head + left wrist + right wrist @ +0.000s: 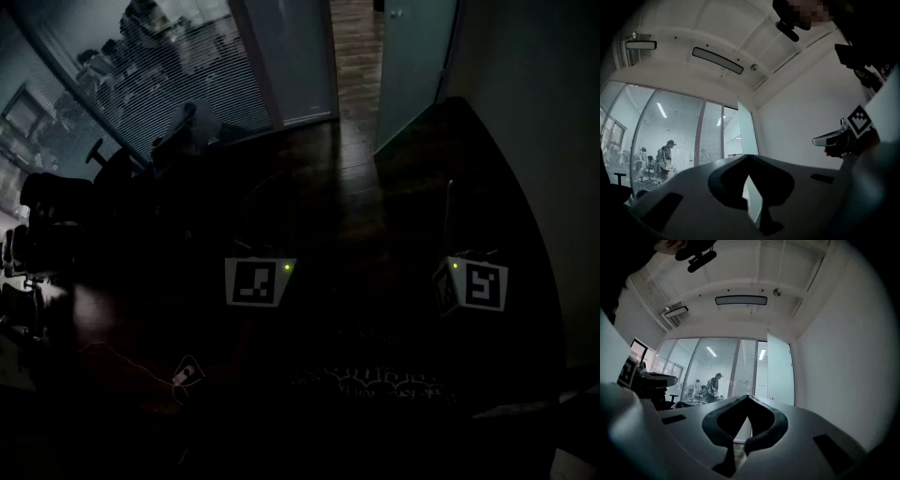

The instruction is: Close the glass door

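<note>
The head view is very dark. The glass door (412,66) stands open beside the doorway (354,52), swung inward toward the wall on the right. Both grippers are held low and well short of it: my left gripper (262,234) and my right gripper (459,234), each with a marker cube behind it. In the left gripper view the door (746,136) shows ahead above my left gripper (749,159), whose jaws meet at the tips with nothing held. The right gripper view shows the door (779,369) above my right gripper (748,399), which is also shut and empty.
A glass wall with blinds (178,66) runs left of the doorway, with people (714,383) behind it. Office chairs (56,216) stand at the left. A plain white wall (801,122) lies to the right of the door. The floor is dark wood (328,178).
</note>
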### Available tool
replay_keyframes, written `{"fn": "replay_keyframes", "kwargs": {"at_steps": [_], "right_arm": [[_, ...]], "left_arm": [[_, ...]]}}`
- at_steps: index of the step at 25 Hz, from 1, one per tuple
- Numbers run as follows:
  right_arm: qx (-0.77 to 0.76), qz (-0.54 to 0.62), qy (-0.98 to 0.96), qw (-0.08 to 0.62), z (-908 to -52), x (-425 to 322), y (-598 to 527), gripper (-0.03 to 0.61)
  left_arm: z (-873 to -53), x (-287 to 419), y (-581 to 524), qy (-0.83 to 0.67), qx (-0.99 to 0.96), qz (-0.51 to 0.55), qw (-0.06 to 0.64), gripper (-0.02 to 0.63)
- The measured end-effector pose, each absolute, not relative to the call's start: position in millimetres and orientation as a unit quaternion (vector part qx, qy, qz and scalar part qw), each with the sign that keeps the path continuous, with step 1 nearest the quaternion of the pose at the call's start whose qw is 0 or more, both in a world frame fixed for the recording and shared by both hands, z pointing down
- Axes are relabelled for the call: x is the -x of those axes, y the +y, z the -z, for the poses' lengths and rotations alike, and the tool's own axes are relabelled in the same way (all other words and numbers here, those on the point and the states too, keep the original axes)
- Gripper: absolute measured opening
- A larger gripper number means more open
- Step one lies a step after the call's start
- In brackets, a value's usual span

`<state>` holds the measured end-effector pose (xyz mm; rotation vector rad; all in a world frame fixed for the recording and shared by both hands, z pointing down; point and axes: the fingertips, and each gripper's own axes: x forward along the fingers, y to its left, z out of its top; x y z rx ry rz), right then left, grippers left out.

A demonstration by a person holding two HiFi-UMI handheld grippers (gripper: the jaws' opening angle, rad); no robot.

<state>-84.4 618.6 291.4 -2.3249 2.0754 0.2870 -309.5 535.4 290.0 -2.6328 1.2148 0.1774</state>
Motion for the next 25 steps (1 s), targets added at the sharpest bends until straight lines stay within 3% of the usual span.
{"fn": "replay_keyframes", "kwargs": {"at_steps": [25], "right_arm": [[0.732, -0.099, 0.674, 0.016, -288.1, 85.4, 614.6, 0.003]], "left_arm": [[-291.9, 300.8, 529.6, 0.413, 0.901, -0.058, 0.119, 0.002]]}}
